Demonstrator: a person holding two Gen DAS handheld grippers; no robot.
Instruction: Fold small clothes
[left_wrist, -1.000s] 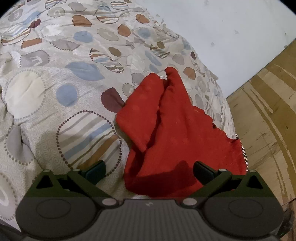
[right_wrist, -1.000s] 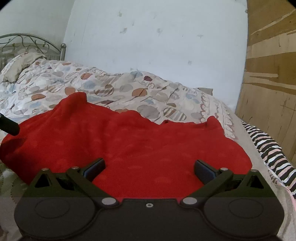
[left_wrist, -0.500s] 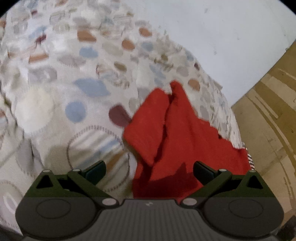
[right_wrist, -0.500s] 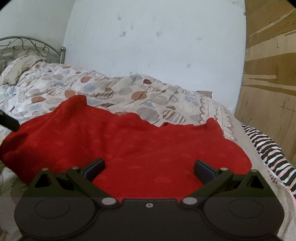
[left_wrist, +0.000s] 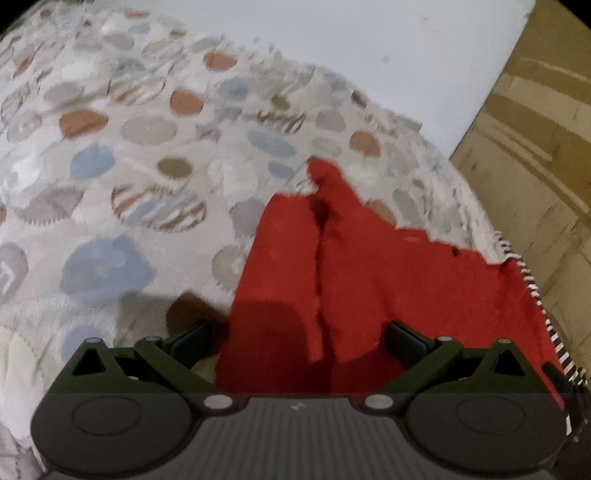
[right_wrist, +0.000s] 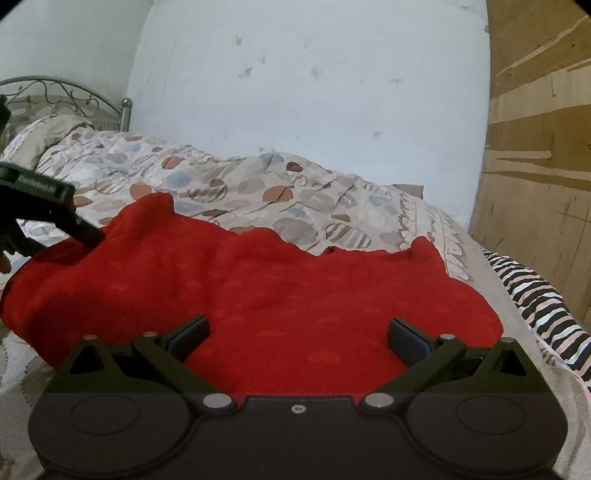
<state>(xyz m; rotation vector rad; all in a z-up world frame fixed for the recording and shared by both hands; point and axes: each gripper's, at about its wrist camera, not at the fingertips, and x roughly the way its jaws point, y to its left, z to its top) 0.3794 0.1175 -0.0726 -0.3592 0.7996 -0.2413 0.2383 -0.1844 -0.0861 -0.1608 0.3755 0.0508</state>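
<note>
A red fleece garment (left_wrist: 369, 280) lies spread on the patterned bedspread (left_wrist: 129, 177). Its left part is folded over, with a crease running down the middle. My left gripper (left_wrist: 297, 341) is open and empty, held above the garment's near left edge. In the right wrist view the red garment (right_wrist: 277, 295) fills the middle. My right gripper (right_wrist: 297, 338) is open and empty just above its near edge. The left gripper also shows in the right wrist view (right_wrist: 48, 214), over the garment's left end.
A black-and-white striped cloth (right_wrist: 539, 306) lies at the bed's right edge. A pale wall (right_wrist: 314, 92) stands behind the bed and a wooden panel (right_wrist: 535, 147) to the right. A metal headboard (right_wrist: 66, 96) and a pillow (right_wrist: 44, 136) are at the far left.
My left gripper has swung right and forward over the garment, so the garment now sits between its fingers. It has come further into the right wrist view. The right gripper has barely moved.
</note>
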